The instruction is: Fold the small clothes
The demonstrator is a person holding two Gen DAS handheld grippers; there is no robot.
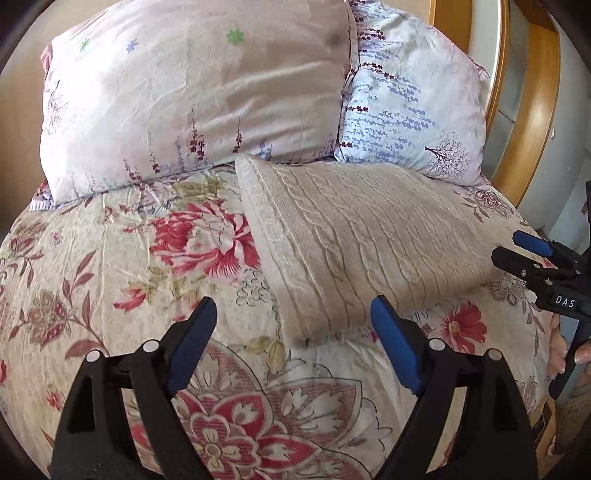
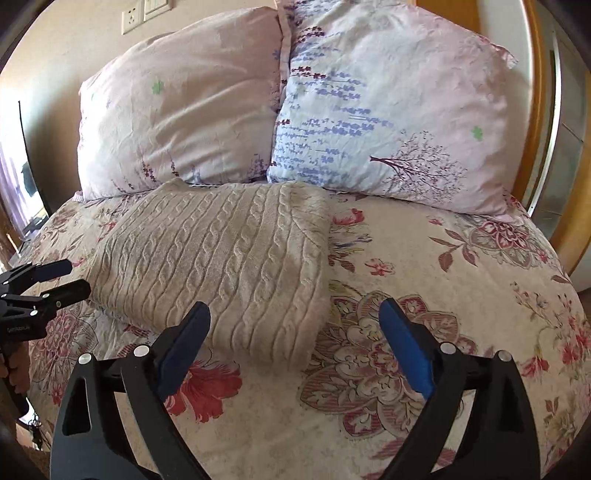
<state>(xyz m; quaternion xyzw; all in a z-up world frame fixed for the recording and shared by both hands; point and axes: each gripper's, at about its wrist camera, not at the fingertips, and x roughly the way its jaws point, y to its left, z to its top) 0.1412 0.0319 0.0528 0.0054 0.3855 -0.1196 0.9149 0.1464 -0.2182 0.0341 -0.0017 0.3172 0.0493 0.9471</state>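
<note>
Left wrist view: the left gripper [image 1: 293, 314] has its jaws spread wide, blue pads facing each other, nothing between them; the pads hang above the floral bedspread [image 1: 92, 266] and touch no cloth. The folded cream cable-knit sweater [image 1: 362, 243] lies flat on the bedspread, ahead and to the right of this gripper, its near corner falling between the two fingertips in the picture but beyond them. Its far edge runs up to the two pillows: a pale pink pillow [image 1: 195, 92] on the left and a white-and-lavender pillow [image 1: 410, 103] on the right, side by side and touching. At the right edge the right gripper [image 1: 508, 247] comes in, jaws apart, just beside the sweater's right edge without gripping it; fingers [image 1: 557, 350] of the person's hand show below it on the handle. A wooden headboard [image 1: 532, 110] curves behind the pillows. Right wrist view: the right gripper [image 2: 295, 314] likewise stands wide open and empty, above the bedspread [image 2: 461, 277]. The sweater [image 2: 221, 251] sits ahead and left, a neat rectangle with its near right corner between the fingertips in the frame. The left gripper [image 2: 77, 277] enters at the left edge, jaws parted, tips just beside the sweater's left edge. Both pillows, pink [image 2: 177, 118] and lavender [image 2: 399, 122], lean behind the sweater; a wall socket [image 2: 132, 16] shows above them.
</note>
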